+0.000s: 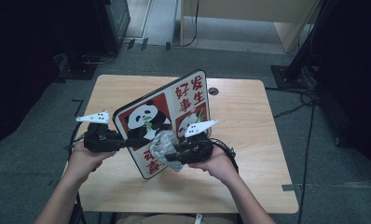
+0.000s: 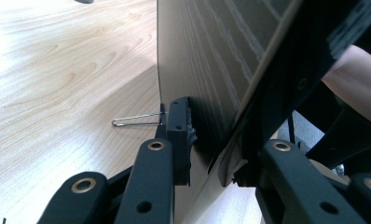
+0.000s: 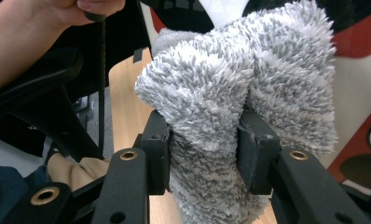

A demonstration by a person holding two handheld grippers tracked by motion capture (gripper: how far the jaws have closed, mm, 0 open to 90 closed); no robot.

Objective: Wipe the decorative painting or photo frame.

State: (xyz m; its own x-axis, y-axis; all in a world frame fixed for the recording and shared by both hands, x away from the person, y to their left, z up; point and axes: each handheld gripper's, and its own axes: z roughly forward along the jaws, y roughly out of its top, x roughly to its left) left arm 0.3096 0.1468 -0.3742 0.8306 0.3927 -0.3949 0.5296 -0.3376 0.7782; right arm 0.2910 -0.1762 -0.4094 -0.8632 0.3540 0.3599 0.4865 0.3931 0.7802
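A board (image 1: 167,109) printed with pandas and red characters stands tilted on its lower edge over the wooden table (image 1: 249,154). My left gripper (image 1: 127,143) is shut on its left edge. In the left gripper view the jaws (image 2: 216,158) clamp the board's thin edge, with its plain back (image 2: 207,70) facing the camera. My right gripper (image 1: 173,156) is shut on a fluffy grey cloth (image 1: 162,145) that lies against the board's lower front. The right gripper view has the cloth (image 3: 239,93) bunched between the pads (image 3: 204,158), the printed board (image 3: 356,88) just behind it.
A thin wire stand (image 2: 137,120) sticks out from the board's back just above the table (image 2: 58,84). A round cable hole (image 1: 213,91) sits near the table's far edge. Cables (image 1: 309,100) and a stand base (image 1: 288,74) lie on the floor to the right.
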